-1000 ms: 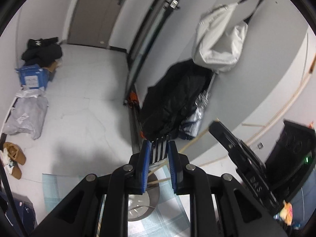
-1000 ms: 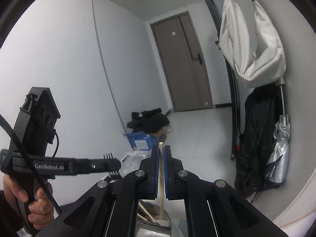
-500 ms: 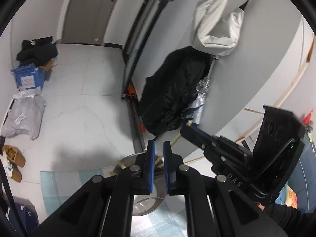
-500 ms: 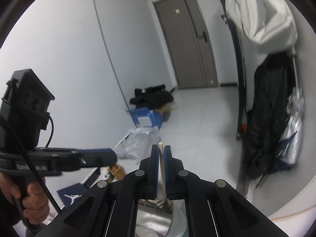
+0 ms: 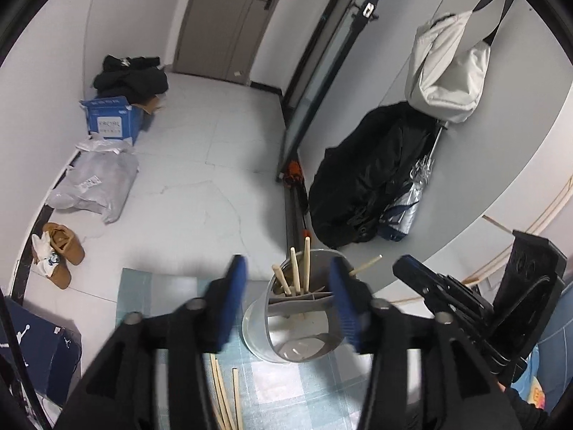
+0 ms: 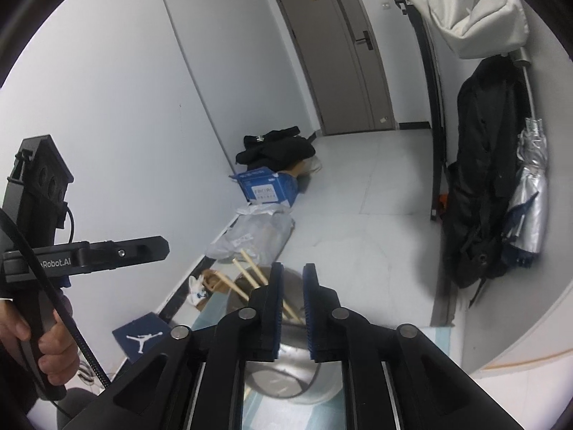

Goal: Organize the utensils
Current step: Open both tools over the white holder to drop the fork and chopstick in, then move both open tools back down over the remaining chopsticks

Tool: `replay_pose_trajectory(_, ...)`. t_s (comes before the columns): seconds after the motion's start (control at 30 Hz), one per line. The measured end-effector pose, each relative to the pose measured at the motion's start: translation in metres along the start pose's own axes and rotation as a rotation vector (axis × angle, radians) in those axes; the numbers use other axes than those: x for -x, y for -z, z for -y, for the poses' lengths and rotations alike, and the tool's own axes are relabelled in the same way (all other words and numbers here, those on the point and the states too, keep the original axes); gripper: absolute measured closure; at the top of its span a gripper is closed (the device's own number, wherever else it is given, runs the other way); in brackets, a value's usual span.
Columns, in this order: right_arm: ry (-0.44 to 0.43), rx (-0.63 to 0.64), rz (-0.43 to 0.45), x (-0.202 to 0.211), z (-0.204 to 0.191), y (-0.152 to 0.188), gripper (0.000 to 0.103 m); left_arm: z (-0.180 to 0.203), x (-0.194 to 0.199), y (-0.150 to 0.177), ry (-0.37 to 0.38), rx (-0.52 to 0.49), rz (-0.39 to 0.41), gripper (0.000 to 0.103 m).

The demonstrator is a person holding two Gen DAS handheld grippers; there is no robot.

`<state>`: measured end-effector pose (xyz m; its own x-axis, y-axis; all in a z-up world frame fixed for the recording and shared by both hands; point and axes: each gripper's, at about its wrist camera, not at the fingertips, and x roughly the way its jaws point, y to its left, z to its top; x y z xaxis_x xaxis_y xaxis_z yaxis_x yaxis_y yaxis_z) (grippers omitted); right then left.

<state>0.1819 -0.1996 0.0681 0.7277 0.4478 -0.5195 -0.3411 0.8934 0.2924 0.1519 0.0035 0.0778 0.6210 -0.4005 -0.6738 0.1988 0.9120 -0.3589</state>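
A round metal utensil holder with inner dividers stands on the checked tablecloth. Several wooden chopsticks stand in its far compartment. My left gripper is open and empty, its blue pads either side of the holder, above it. More chopsticks lie on the cloth to the lower left. My right gripper is slightly open and empty above the same holder, with chopsticks leaning just left of it. Each gripper shows in the other's view, the right one and the left one.
Beyond the table edge lies a white tiled floor with a blue box, grey bags and brown shoes. A black coat and a white bag hang on the right wall. A navy shoebox sits at the left.
My left gripper let go of the fork and opened wide. My right gripper released its chopstick into the holder and opened a little. Both moved lower towards the holder.
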Motion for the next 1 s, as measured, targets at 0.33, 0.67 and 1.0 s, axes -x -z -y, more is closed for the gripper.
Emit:
replay_pose_trajectory(0.33, 0.018, -0.020, 0.074, 0.050, -0.022, 0.023, 0.049, 0.012, 0.051, 0.032, -0.125, -0.010, 0.160, 0.019)
replay_pose_trajectory(0.67, 0.028, 0.004, 0.135, 0.094, -0.054, 0.057, 0.026, 0.012, 0.083, 0.071, -0.209, 0.005, 0.244, 0.003)
replay_pose_trajectory(1.0, 0.052, 0.018, 0.146, 0.104, -0.073, 0.101, 0.015, 0.001, 0.093, 0.109, -0.300, 0.003, 0.311, 0.001)
